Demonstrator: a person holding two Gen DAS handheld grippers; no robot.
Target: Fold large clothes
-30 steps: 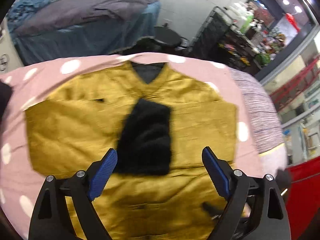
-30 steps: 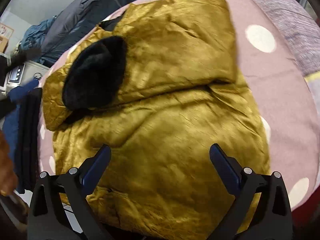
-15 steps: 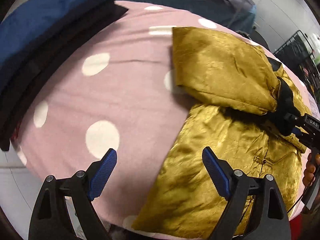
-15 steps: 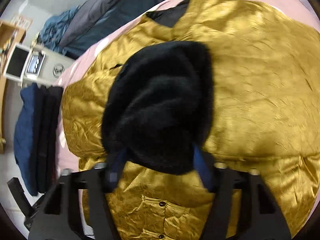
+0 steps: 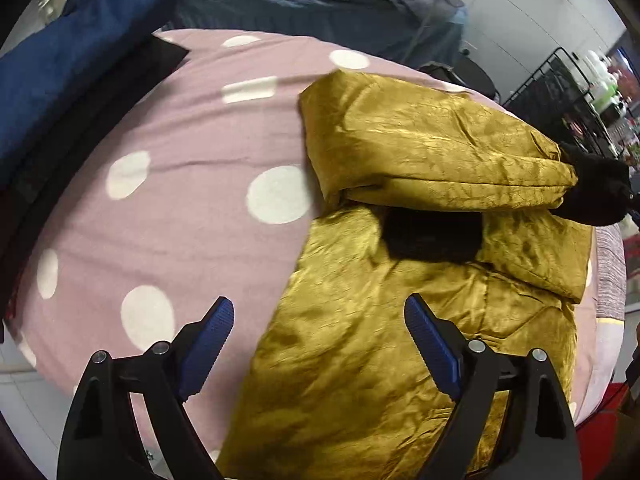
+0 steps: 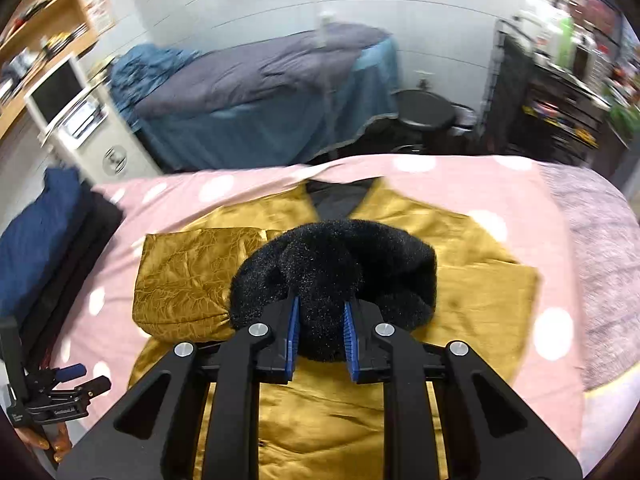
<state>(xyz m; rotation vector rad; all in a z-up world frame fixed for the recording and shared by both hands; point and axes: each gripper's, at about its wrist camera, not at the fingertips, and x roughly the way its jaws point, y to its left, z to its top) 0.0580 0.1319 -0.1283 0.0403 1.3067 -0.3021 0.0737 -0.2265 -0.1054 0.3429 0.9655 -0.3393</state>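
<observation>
One shiny mustard-gold satin jacket (image 5: pixel 400 340) lies on the pink white-dotted bedspread (image 5: pixel 192 208), with two folded garments, navy (image 5: pixel 68 64) and black (image 5: pixel 80 128), stacked at its left edge. The left gripper (image 5: pixel 316 340) hovers with jaws wide apart over the jacket's edge. Only the right wrist view shows the right gripper (image 6: pixel 319 334) clamped on one fuzzy black cuff (image 6: pixel 336 276); the second cuff (image 5: pixel 432 238), half hidden under the folded sleeve, appears only in the left view.
</observation>
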